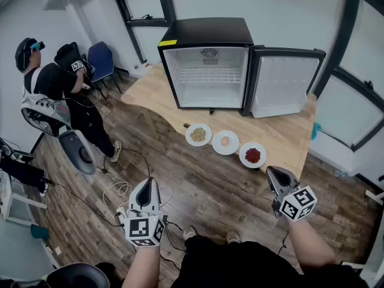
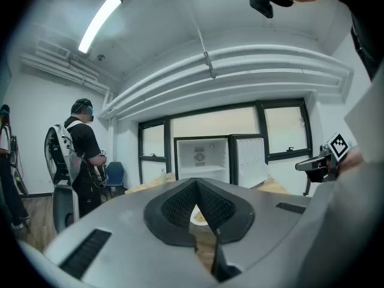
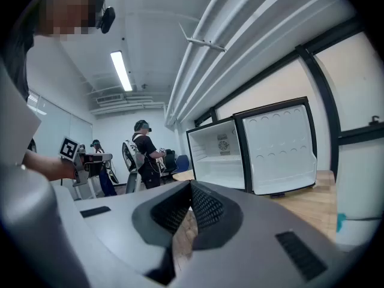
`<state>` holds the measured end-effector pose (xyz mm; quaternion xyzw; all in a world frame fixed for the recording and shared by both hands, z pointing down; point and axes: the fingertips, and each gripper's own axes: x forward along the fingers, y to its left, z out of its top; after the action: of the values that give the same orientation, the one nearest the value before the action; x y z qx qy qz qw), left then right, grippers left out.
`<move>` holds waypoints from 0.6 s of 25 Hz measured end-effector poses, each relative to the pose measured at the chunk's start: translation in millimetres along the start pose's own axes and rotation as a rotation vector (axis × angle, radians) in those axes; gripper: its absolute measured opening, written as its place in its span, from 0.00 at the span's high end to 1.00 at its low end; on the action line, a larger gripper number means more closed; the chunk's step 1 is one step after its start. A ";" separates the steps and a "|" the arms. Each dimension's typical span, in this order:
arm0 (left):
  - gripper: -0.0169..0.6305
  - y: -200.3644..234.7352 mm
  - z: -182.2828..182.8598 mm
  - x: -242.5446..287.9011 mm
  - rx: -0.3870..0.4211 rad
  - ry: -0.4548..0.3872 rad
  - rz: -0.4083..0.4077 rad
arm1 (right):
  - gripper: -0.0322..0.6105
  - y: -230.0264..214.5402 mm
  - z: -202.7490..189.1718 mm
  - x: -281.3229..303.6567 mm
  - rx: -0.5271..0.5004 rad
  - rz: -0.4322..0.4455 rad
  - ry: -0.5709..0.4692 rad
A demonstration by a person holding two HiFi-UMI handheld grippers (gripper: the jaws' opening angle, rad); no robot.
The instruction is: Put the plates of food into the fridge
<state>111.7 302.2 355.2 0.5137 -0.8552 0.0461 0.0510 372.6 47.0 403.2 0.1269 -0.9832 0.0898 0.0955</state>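
Not really started I'd say: left gripper [image 1: 147, 183] and right gripper [image 1: 273, 173] both clenched on nothing, so next is opening one for the plates [image 1: 217, 144] at 12 o'clock, in front of the open fridge [image 1: 207, 33].

The left gripper [image 1: 146, 188] is being held out low ahead of the body, jaws pressed together on nothing. The right gripper [image 1: 277, 174] is being held well apart from it, tipped slightly downward, jaws likewise together and empty.
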 end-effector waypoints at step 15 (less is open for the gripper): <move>0.97 93.1 1.8 21.6 0.003 -0.024 -0.079 | 0.92 69.4 6.3 83.0 0.024 -0.050 -0.013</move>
<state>19.4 326.7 353.9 0.5475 -0.8349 0.0393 0.0419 274.2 92.4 404.1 0.1531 -0.9792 0.0983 0.0895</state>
